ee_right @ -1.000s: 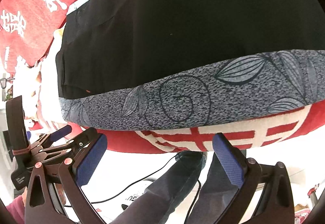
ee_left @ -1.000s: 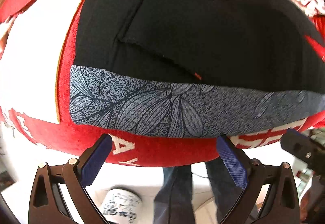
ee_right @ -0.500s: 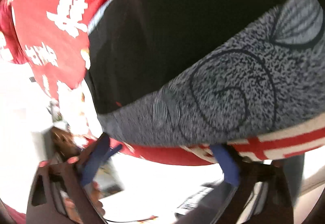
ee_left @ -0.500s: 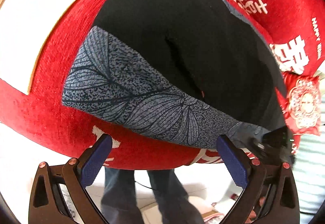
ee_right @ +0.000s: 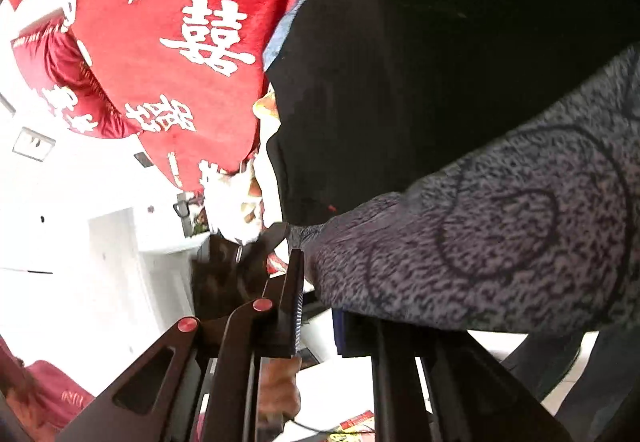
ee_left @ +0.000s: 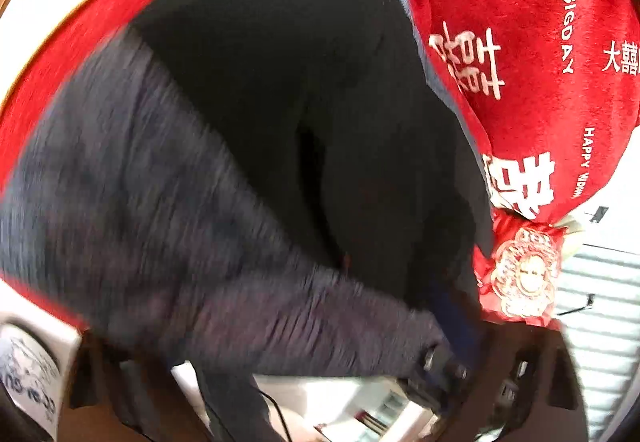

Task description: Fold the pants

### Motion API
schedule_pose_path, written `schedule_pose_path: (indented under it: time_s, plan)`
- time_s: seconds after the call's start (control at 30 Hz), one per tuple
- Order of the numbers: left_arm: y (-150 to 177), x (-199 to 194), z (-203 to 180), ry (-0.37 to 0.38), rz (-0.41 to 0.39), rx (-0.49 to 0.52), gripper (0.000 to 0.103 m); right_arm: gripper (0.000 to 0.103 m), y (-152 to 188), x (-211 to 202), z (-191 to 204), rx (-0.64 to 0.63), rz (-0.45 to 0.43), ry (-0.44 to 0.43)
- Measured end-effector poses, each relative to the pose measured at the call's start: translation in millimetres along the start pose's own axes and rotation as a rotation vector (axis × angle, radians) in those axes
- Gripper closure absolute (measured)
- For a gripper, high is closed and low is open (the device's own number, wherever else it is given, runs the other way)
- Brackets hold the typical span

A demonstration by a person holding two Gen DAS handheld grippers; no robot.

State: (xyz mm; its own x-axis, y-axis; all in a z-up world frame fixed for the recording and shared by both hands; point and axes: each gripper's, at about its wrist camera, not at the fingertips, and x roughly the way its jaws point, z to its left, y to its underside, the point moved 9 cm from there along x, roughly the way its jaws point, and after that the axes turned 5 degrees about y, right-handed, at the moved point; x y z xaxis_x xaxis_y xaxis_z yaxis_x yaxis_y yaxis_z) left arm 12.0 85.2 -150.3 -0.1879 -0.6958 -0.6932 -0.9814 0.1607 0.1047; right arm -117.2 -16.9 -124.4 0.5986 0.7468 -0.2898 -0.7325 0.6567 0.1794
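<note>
The pants [ee_left: 320,101] lie spread on a red cover [ee_left: 520,41] printed with white characters. The black body stretches away from the camera, and the grey patterned waistband [ee_left: 160,222] is nearest, running from lower left towards lower right. The cloth looks light, soft and limp. It will likely sag and crease wherever it is not held, and a one-point hold would probably let it swing and twist. The waistband appears thicker and firmer than the legs, so its two ends seem the best places to take hold, one for each hand, so that the edge stays taut while it is carried over.

The left gripper [ee_left: 300,346] tips steeply down onto the left stretch of the band and is heavily blurred. Its jaws have just been closing and stand about halfway, with the waistband between them. Cloth covers the pads, so I cannot tell whether they press on it yet.

The right gripper [ee_right: 318,306] points close to level at the band's other end [ee_right: 500,234]. Its jaws have just been closing and are now narrow, pinching the corner of the waistband, which bunches and lifts off the cover beside them.
</note>
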Motion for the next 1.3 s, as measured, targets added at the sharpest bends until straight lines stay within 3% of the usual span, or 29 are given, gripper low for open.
schedule_pose_path:
  time_s: [0.07, 0.13, 0.17, 0.23, 0.4, 0.5, 0.6, 0.67, 0.7, 0.8, 1.0, 1.13, 1.2, 1.3]
  plan:
    - [-2.4, 2.6, -5.9, -0.013, 0.007, 0.05, 0.034, 0.086, -1.5, 1.2, -1.6, -0.008, 0.011, 0.032]
    - [-0.3, 2.6, -12.2, -0.009, 0.023, 0.103, 0.047, 0.085, -2.1, -0.4, -11.3, -0.008, 0.007, 0.067]
    - [0.8, 2.8, -14.0, -0.008, 0.037, 0.125, 0.048, 0.085, -1.3, -2.9, -21.7, -0.008, 0.005, 0.079]
    - [2.9, 1.5, -14.0, -0.008, 0.059, 0.153, 0.048, 0.071, -0.4, -9.0, -39.6, -0.008, -0.008, 0.125]
    - [0.1, 2.0, -20.0, -0.003, 0.104, 0.168, 0.048, 0.062, 8.4, -36.0, -82.6, 0.068, -0.064, 0.172]
    - [1.1, -1.0, -25.9, 0.003, 0.125, 0.192, 0.048, 0.059, 9.4, -58.2, -102.6, 0.146, -0.142, 0.119]
    - [2.3, -1.8, -26.3, -0.027, 0.143, 0.216, 0.048, 0.059, 5.5, -73.3, -116.4, 0.259, -0.217, -0.029]
    - [-0.8, -1.4, -24.7, -0.061, 0.138, 0.213, 0.048, 0.08, 2.7, -81.1, -122.1, 0.361, -0.262, -0.121]
    - [-3.2, -3.6, -24.5, -0.072, 0.13, 0.201, 0.048, 0.096, 1.3, -87.5, -121.2, 0.385, -0.288, -0.136]
    - [-13.5, -16.0, -33.3, -0.076, 0.085, 0.164, 0.048, 0.096, -8.7, -105.0, -92.6, 0.343, -0.284, -0.104]
    - [-61.3, -35.4, -90.6, -0.085, -0.039, 0.179, 0.048, 0.096, -66.4, -129.3, -2.3, 0.093, -0.146, 0.018]
    - [-115.2, -34.4, -119.4, -0.089, -0.121, 0.192, 0.047, 0.096, -128.6, -130.9, 32.3, 0.035, -0.106, 0.048]
    - [-146.2, -26.3, -122.1, -0.138, -0.153, 0.197, 0.047, 0.093, -166.7, -126.1, 40.8, 0.032, -0.079, 0.064]
    - [-193.2, -8.5, -108.2, -0.291, -0.24, 0.231, 0.024, 0.093, -211.8, -107.8, 32.0, 0.027, -0.019, 0.119]
